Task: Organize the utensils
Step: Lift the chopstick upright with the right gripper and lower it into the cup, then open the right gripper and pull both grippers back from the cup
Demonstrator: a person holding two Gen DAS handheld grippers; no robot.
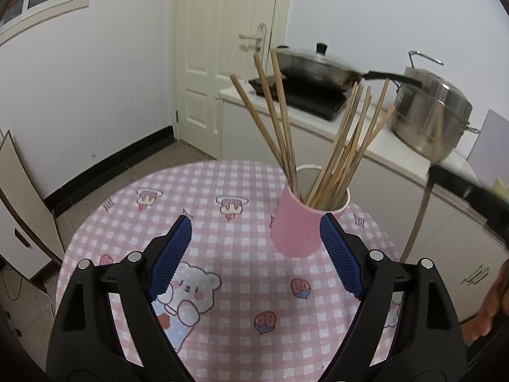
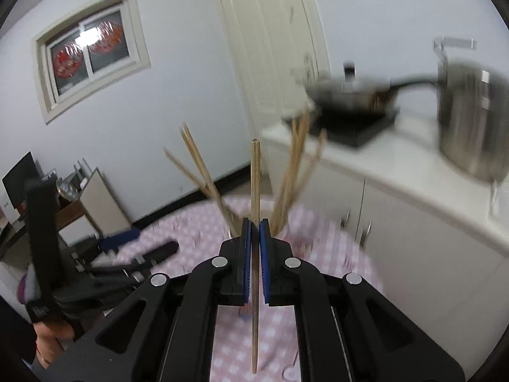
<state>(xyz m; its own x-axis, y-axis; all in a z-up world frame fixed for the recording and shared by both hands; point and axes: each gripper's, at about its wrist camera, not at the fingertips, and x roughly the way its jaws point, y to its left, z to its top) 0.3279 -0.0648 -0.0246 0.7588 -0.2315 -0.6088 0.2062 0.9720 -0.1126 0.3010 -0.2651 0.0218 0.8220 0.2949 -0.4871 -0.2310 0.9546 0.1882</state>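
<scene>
My right gripper [image 2: 255,226] clamped on one upright chopstick [image 2: 255,172] — pink cup [image 1: 302,222] just ahead below; left gripper [image 1: 256,232] wide, empty.

A pink paper cup [image 1: 299,222] with a white rim is seen upright on the pink checked tablecloth, right of centre. Thin wooden chopsticks [image 1: 346,146] are stood in it, fanned out in two leaning bunches, left and right. One single wooden chopstick [image 2: 255,191] is held upright, apart from the bunches, nearer than the cup.
</scene>
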